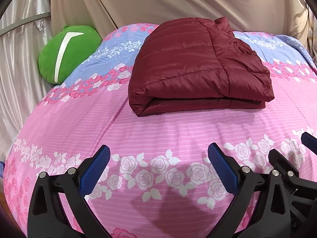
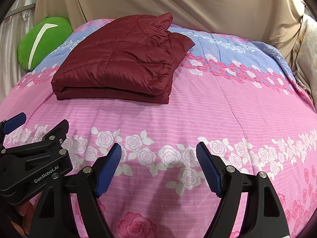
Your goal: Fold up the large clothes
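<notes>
both of my tools hung empty, the left gripper (image 1: 158, 164) and right gripper (image 2: 158, 163) with jaws spread wide, side by side above the pink floral bedspread (image 2: 218, 109). ahead of them, well apart, lay the quilted maroon puffer jacket (image 1: 198, 65), folded into a squat rectangle, likely finished, so i judged nothing needed holding. beyond it a green round cushion (image 1: 67, 53) sat against beige draped sheets (image 2: 198, 4).
</notes>
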`<state>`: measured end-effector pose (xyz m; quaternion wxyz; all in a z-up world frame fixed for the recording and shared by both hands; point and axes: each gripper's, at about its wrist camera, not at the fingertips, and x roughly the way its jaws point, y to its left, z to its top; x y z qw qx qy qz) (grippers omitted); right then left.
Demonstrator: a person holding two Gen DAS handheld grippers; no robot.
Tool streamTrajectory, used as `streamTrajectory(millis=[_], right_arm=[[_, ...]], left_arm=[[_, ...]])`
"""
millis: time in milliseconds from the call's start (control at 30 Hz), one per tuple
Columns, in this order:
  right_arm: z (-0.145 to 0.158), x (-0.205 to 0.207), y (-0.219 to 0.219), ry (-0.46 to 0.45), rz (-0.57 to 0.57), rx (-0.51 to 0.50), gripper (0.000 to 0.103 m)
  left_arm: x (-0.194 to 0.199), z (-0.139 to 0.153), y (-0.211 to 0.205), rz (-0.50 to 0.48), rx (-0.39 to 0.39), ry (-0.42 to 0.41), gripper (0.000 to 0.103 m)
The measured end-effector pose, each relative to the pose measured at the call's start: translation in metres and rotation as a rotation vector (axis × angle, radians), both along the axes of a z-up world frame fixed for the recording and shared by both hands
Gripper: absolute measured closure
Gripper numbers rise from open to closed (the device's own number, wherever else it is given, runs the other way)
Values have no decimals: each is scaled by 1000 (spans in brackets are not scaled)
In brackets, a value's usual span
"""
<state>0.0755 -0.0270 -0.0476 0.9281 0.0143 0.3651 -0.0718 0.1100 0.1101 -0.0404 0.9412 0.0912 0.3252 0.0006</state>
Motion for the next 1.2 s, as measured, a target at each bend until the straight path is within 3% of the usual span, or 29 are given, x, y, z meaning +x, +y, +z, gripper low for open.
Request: streamTrajectory(millis=[833,1000,1200], right_arm=[[4,-2,6,-11,-27,-8,27],[5,-3,9,-10,-29,-15,27],[6,-2,16,-14,-41,-25,27]], left_arm=[[-1,3,0,0,3,-9,7],[-3,6,-4,-6,23,-26,17],[-3,5,-6,-4,21,-21,19]])
